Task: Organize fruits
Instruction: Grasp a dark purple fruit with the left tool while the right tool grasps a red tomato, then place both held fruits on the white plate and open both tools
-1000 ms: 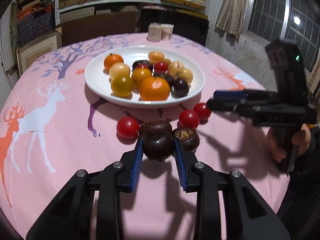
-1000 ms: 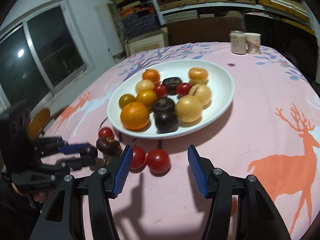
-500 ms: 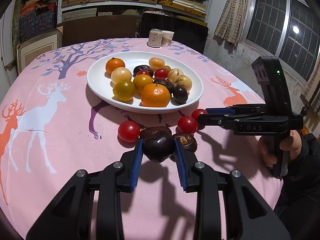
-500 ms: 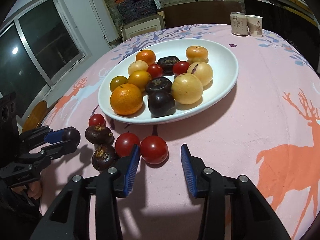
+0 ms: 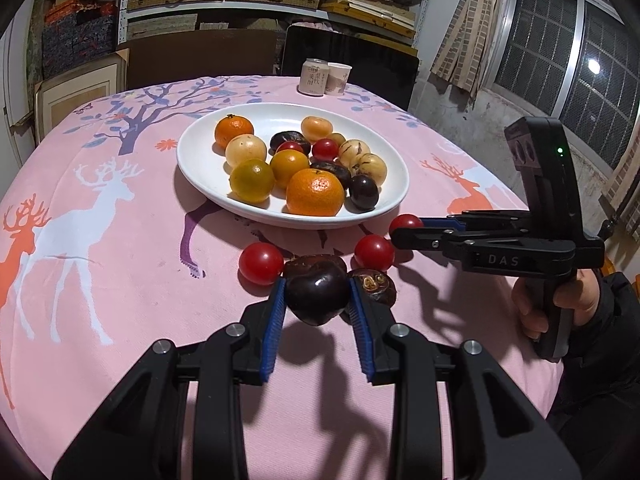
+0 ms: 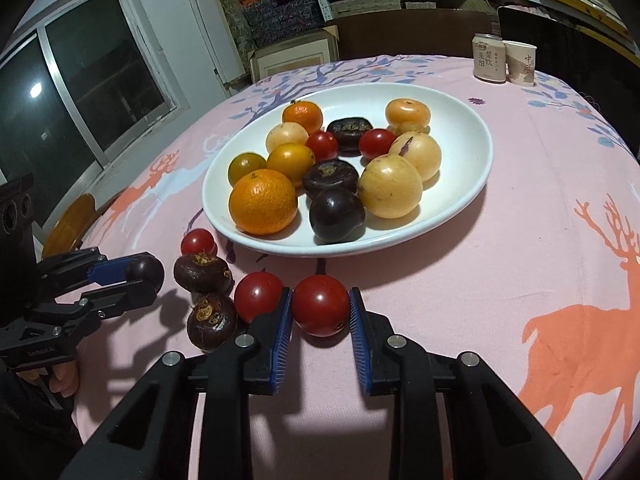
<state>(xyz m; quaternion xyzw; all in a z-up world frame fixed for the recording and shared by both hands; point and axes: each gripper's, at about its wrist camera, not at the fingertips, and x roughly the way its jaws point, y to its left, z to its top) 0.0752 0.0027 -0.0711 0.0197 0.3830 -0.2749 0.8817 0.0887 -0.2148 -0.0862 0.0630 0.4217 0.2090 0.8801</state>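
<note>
A white plate point(image 5: 200, 184) point(image 6: 472, 176) holds several oranges, tomatoes, dark fruits and pale round fruits. My left gripper point(image 5: 317, 294) is shut on a dark purple fruit point(image 5: 316, 292) and holds it above the cloth; it shows at the left of the right wrist view point(image 6: 146, 276). My right gripper point(image 6: 320, 308) is closed around a red tomato point(image 6: 320, 305) on the pink tablecloth, the pads touching its sides; it shows in the left wrist view point(image 5: 404, 230). Two more tomatoes point(image 6: 258, 296) point(image 6: 198, 242) and two brown chestnut-like fruits point(image 6: 203, 273) point(image 6: 212, 320) lie in front of the plate.
A can point(image 5: 313, 78) and a paper cup point(image 5: 338, 78) stand at the table's far edge. A black chair back point(image 5: 348, 56) and shelves are behind. The round table's edge falls away on both sides.
My right gripper moved forward and closed onto the red tomato. My left gripper lifted the dark fruit slightly and stays shut on it.
</note>
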